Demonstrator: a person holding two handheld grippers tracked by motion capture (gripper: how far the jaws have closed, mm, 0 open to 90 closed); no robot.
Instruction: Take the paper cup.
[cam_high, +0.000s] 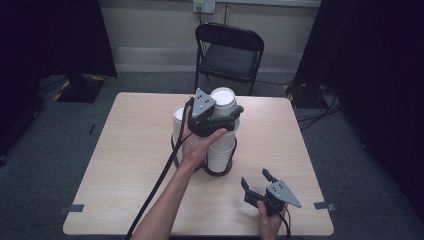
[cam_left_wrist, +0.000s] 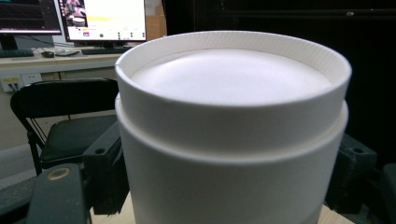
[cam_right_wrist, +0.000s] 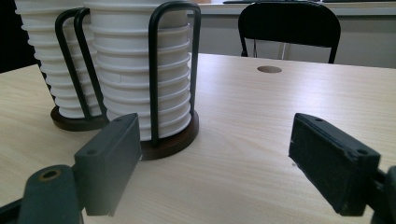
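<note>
Two stacks of upturned white paper cups stand in a black wire holder (cam_right_wrist: 154, 70) on dark round bases, mid-table. My left gripper (cam_high: 223, 117) is shut on the top white cup (cam_high: 223, 98) of the right stack (cam_high: 220, 150), high up. In the left gripper view that cup (cam_left_wrist: 231, 140) sits between the two jaws, which press on its sides. The left stack (cam_high: 178, 117) is partly hidden behind the hand. My right gripper (cam_high: 256, 177) rests low near the table's front right, open and holding nothing. Its view looks past the open jaws (cam_right_wrist: 222, 161) at the near stack (cam_right_wrist: 140, 79) and the far stack (cam_right_wrist: 51, 60).
The light wooden table (cam_high: 130, 150) has a small round hole (cam_right_wrist: 269, 69) near its far side and tape marks (cam_high: 70, 208) at the front corners. A black folding chair (cam_high: 228, 52) stands behind the table. Monitors (cam_left_wrist: 105, 18) sit on a desk far off.
</note>
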